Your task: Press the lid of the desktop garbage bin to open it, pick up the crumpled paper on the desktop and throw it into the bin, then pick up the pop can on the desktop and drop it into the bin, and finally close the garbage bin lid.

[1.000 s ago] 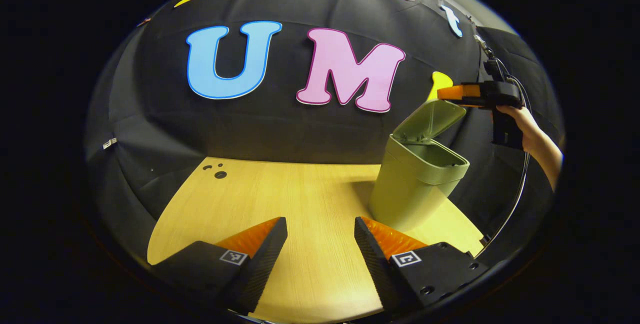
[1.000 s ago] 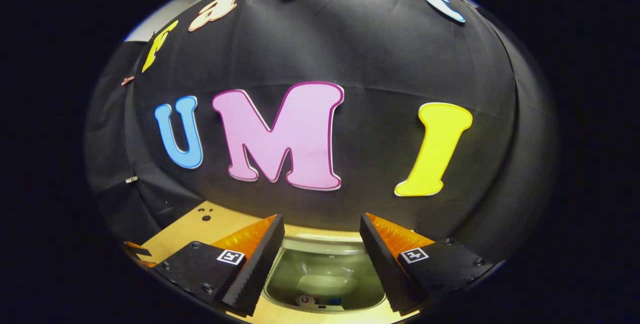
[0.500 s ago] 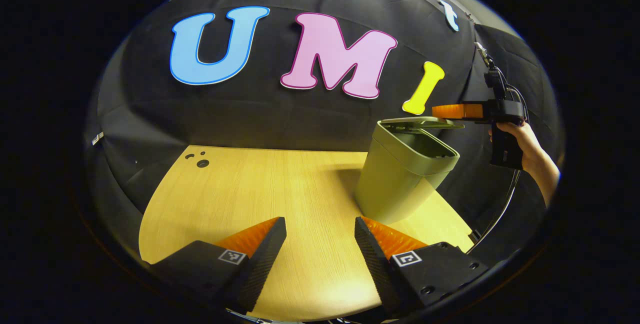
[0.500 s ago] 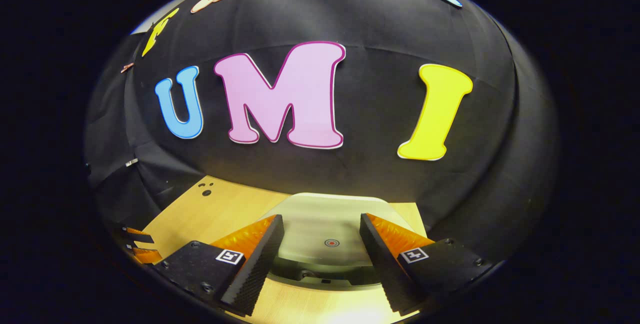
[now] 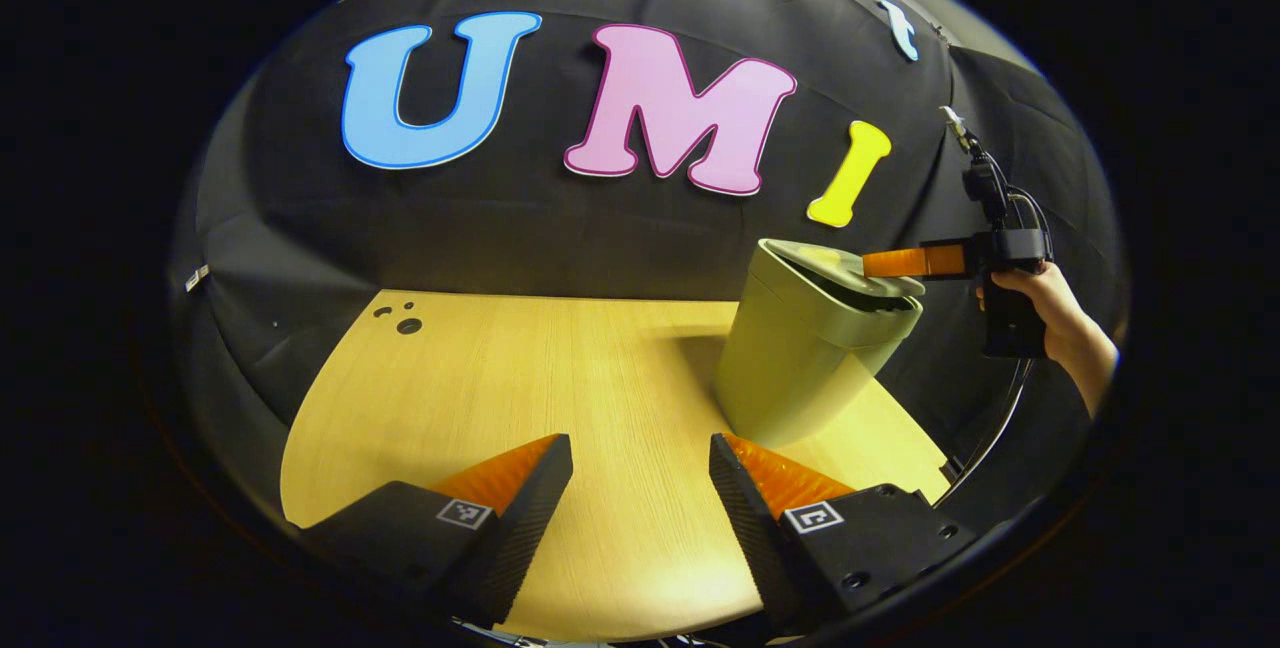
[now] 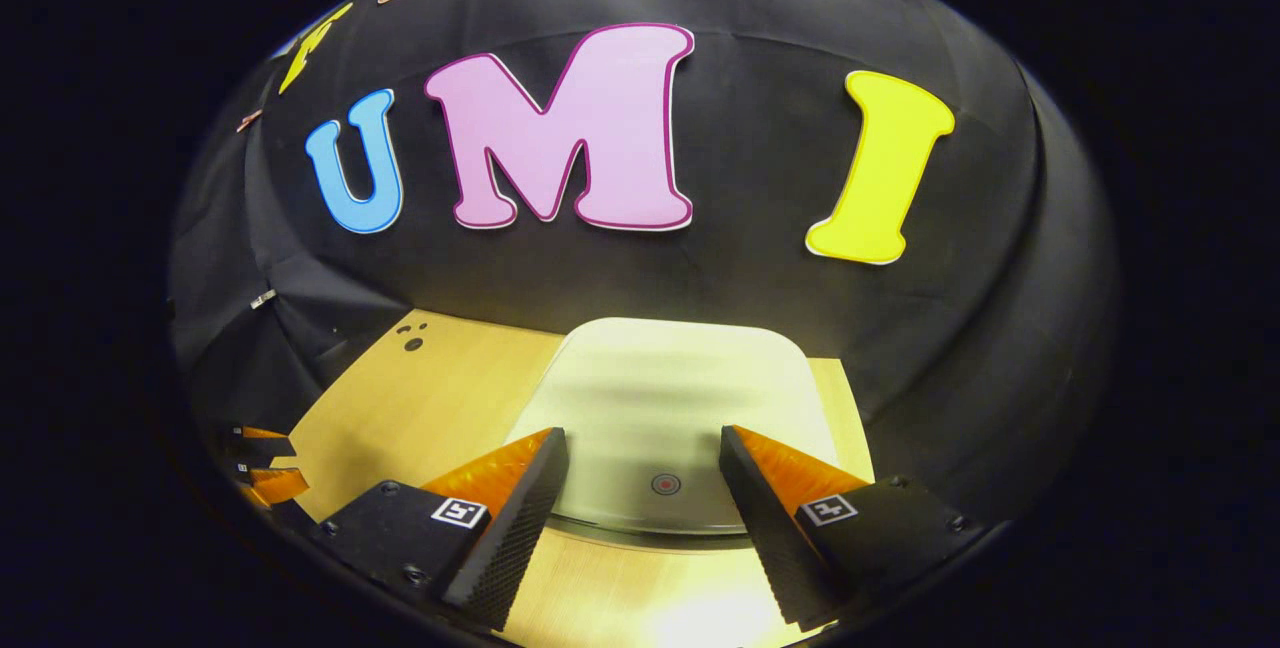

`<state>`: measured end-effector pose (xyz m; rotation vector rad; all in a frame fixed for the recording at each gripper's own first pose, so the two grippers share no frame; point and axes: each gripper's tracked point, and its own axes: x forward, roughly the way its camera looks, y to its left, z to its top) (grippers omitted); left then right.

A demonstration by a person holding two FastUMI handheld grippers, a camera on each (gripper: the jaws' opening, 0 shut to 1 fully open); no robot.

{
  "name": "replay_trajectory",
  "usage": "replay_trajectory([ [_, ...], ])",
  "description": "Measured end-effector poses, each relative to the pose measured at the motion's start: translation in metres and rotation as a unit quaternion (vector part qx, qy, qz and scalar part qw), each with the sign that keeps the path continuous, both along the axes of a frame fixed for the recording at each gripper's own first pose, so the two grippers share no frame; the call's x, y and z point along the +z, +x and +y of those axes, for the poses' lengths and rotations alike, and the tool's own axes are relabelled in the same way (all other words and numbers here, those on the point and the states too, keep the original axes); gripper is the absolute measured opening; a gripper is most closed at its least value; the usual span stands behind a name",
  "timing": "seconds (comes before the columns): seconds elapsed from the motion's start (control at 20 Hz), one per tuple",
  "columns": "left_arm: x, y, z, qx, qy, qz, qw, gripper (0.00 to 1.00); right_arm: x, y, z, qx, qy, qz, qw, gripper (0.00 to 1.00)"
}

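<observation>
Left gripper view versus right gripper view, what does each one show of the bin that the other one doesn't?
The left gripper view shows the green bin side-on: its whole body standing on the wooden table, a dark gap under the nearly closed lid, and a hand holding the right gripper over it. The right gripper view looks down on the lid's flat top with a small round red mark between its open fingers. Both show lid, table and the open left gripper.
</observation>
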<state>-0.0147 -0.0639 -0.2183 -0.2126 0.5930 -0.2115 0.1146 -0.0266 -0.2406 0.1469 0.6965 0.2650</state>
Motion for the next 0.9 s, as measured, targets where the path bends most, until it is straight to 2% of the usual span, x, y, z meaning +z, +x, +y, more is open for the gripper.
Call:
replay_trajectory([
  [0.2,-0.003,-0.003,0.002,-0.003,-0.003,0.006,1.0,0.9,-0.011,-0.009,0.002,0.006,-0.005,0.017,1.0,0.97],
  [0.6,-0.005,-0.001,0.001,-0.013,-0.006,0.008,1.0,0.91,-0.015,-0.012,0.003,0.005,0.013,-0.005,1.0,0.98],
  [0.7,-0.005,0.001,0.0,-0.014,-0.005,0.008,1.0,0.9,-0.02,-0.019,0.004,0.014,0.007,0.008,1.0,0.99],
  [0.9,-0.004,0.005,-0.003,-0.018,-0.009,0.006,1.0,0.9,-0.015,-0.012,0.005,0.013,0.015,-0.005,1.0,0.99],
])
